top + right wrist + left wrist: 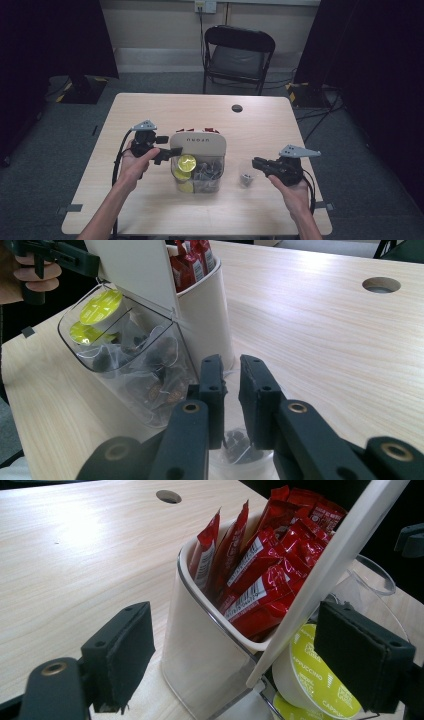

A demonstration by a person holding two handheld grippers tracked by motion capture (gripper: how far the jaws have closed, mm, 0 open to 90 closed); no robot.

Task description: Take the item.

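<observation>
A desk organiser (198,141) stands mid-table. Its white back cup (200,650) is packed with red sachets (265,575). Its clear front bin (125,365) holds yellow-lidded capsules (312,680) and dark ones. My left gripper (169,153) sits at the organiser's left side. Its jaws stand wide open (240,650) astride the slanted white panel (330,575), with neither pad pressing on it. My right gripper (256,163) hovers to the organiser's right, its jaws (231,365) a narrow gap apart with nothing between the pads. A small clear capsule (246,178) rests on the table just under them (240,450).
The wooden table (280,125) has a round cable hole (237,108) near its far edge. A black folding chair (237,55) stands beyond the table. Dark curtains flank the room on both sides.
</observation>
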